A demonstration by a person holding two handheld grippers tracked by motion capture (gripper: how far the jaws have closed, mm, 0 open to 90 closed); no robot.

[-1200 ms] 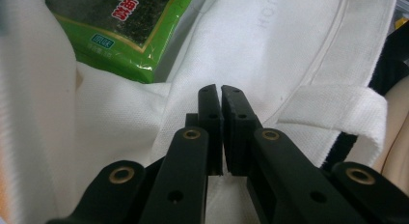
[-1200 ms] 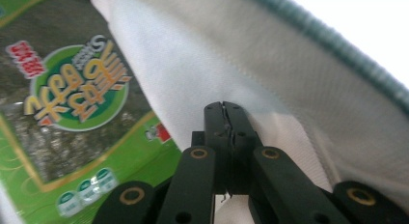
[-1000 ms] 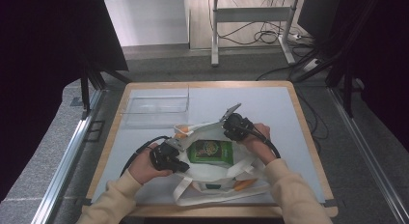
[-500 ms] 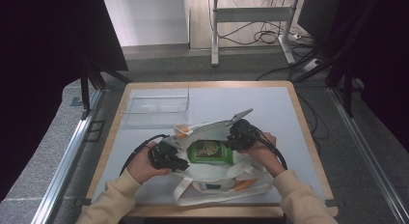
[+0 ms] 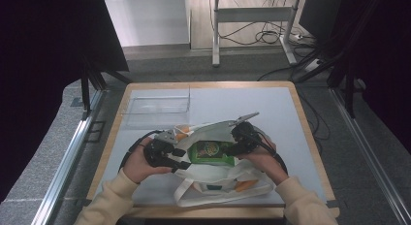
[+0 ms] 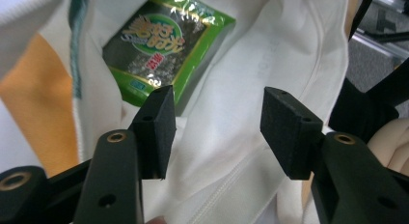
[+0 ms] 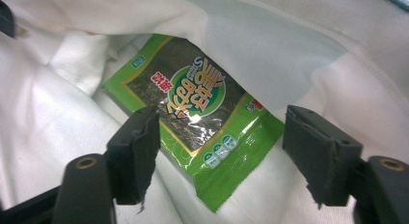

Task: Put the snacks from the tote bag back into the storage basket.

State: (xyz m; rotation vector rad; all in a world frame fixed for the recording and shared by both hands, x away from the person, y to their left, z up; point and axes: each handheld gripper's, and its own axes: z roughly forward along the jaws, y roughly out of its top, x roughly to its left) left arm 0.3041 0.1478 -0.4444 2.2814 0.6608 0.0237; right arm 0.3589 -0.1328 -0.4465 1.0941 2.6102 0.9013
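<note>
On the desk (image 5: 291, 113), near its front edge: one white cloth bag (image 5: 213, 184), mouth open, with a green seaweed packet (image 5: 211, 151) lying inside. Left tool (image 5: 180, 158) at the bag's left rim, right tool (image 5: 231, 148) at its right; both have just been opening, jaws wide, nothing between them. Behind the bag, a clear plastic tray (image 5: 157, 106).

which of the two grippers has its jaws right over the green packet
The right gripper: the green seaweed packet lies between its open jaws, which have just been opening. The left gripper frames mostly white bag cloth, the packet off beyond one jaw.
</note>
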